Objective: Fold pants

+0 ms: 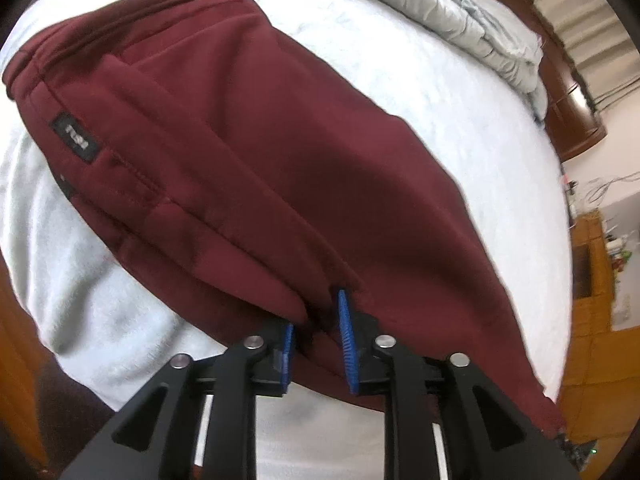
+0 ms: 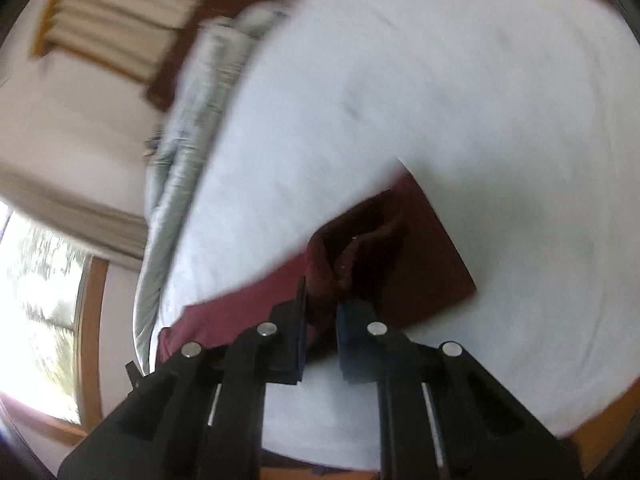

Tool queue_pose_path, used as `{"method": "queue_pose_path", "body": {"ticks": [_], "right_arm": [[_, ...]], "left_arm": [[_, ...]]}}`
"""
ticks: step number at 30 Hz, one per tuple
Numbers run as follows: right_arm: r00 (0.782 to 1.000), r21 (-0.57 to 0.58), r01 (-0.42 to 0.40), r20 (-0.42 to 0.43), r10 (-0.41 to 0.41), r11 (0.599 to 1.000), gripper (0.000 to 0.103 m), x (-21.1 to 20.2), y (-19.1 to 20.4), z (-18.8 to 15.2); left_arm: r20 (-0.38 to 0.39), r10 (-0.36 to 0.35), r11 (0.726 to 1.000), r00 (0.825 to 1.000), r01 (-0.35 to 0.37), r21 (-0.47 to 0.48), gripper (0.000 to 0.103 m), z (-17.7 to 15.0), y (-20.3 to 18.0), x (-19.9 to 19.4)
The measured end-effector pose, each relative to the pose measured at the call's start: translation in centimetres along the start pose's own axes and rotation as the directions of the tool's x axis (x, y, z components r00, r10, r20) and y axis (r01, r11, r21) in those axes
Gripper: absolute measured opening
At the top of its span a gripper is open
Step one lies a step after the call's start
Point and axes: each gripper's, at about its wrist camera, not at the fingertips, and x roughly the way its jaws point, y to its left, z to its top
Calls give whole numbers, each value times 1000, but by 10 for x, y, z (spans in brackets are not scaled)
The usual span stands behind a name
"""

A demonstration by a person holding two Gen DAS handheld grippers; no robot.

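A white bed [image 1: 420,92] fills both views, its sheet bare around the cloth. Along its far edge lies a rumpled pale grey blanket [image 1: 488,20], against a dark wooden headboard [image 1: 568,92]. The right wrist view, blurred, also shows the blanket [image 2: 176,168], and a bright window [image 2: 44,280] at the lower left.

The maroon pants [image 1: 248,168] lie across the bed, doubled lengthwise, the waistband towards the upper left of the left wrist view and the fabric running down to the lower right. A small black label [image 1: 76,138] sits on the cloth near the waistband.

The left gripper [image 1: 318,344] has its jaws narrow, with a fold of the pants' near edge bunched between the blue pads [image 1: 346,340]; the cloth touches both pads, so it is gripping the pants.

The right gripper [image 2: 322,320] is closed on a bunched end of the pants [image 2: 360,248], which rises dark and crumpled from between its fingers, while a paler maroon strip trails left over the sheet.
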Motion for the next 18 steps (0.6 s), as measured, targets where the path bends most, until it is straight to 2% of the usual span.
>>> {"method": "queue_pose_path", "body": {"ticks": [2, 3, 5, 6, 8, 9, 11, 13, 14, 15, 17, 18], "right_arm": [[999, -94, 0, 40, 4, 996, 11, -12, 19, 10], [998, -105, 52, 39, -48, 993, 11, -11, 17, 13], [988, -47, 151, -19, -152, 987, 11, 3, -7, 13], [982, -15, 178, -55, -178, 984, 11, 11, -20, 11], [952, 42, 258, -179, -247, 965, 12, 38, -57, -5], [942, 48, 281, -206, -265, 959, 13, 45, -67, -11], [953, 87, 251, -199, -230, 964, 15, 47, -79, -18], [962, 102, 223, -182, -202, 969, 26, 39, -77, -17], [962, 92, 232, -169, -214, 968, 45, 33, -75, -16], [961, 76, 243, -156, -229, 967, 61, 26, -71, -17], [966, 65, 225, -143, -214, 972, 61, 14, -65, -19], [970, 77, 209, -141, -197, 975, 61, 10, -63, -21]], "left_arm": [[7, 4, 1000, 1000, -4, 11, 23, -7, -4, 2], [9, 17, 999, 1000, -17, 27, 23, -10, -7, 4], [20, 36, 997, 999, -37, 60, 23, -14, -10, 6], [23, 43, 997, 999, -45, 68, 23, -15, -10, 7], [19, 48, 996, 999, -50, 71, 24, -15, -11, 6], [12, 53, 996, 999, -54, 73, 25, -14, -12, 6], [-1, 64, 995, 998, -64, 79, 26, -12, -15, 5], [-9, 77, 993, 997, -76, 87, 30, -12, -23, 3], [-14, 82, 993, 996, -81, 91, 34, -14, -27, 1], [-19, 88, 992, 996, -85, 95, 38, -16, -31, 0], [-15, 100, 987, 995, -97, 125, 44, -27, -44, -6], [-5, 107, 983, 994, -105, 152, 50, -34, -52, -9]]}}
